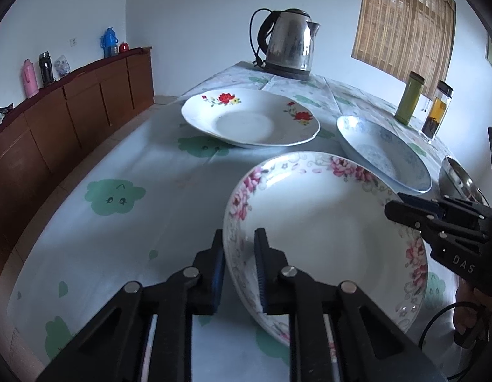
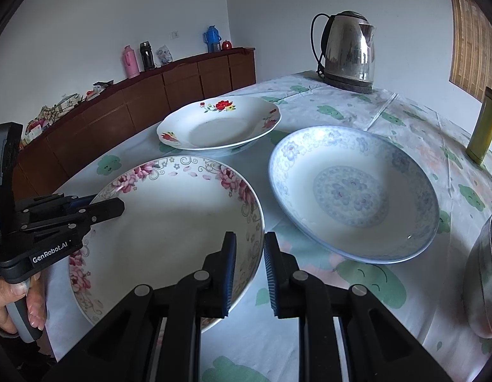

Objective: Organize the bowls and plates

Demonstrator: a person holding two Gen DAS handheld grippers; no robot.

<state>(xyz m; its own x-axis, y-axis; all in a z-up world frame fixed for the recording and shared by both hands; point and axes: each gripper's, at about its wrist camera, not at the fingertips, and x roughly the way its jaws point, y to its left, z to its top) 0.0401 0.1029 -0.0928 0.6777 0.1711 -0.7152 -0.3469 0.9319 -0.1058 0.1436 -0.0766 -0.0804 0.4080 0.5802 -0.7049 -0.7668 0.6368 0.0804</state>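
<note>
two grippers clamp the pink-flowered plate (image 2: 169,222) on the clothed table (image 1: 118,165): the left gripper (image 1: 239,248) pinches its left rim, the right gripper (image 2: 249,254) its right rim. likely next, a level two-handed lift toward the blue-patterned plate (image 2: 354,194) or the red-flowered plate (image 1: 249,117). only the right view shows the person's hand (image 2: 20,299).

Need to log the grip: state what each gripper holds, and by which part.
Both hold the pink-flowered plate by its rim: left gripper on one edge, right gripper on the opposite edge.
</note>
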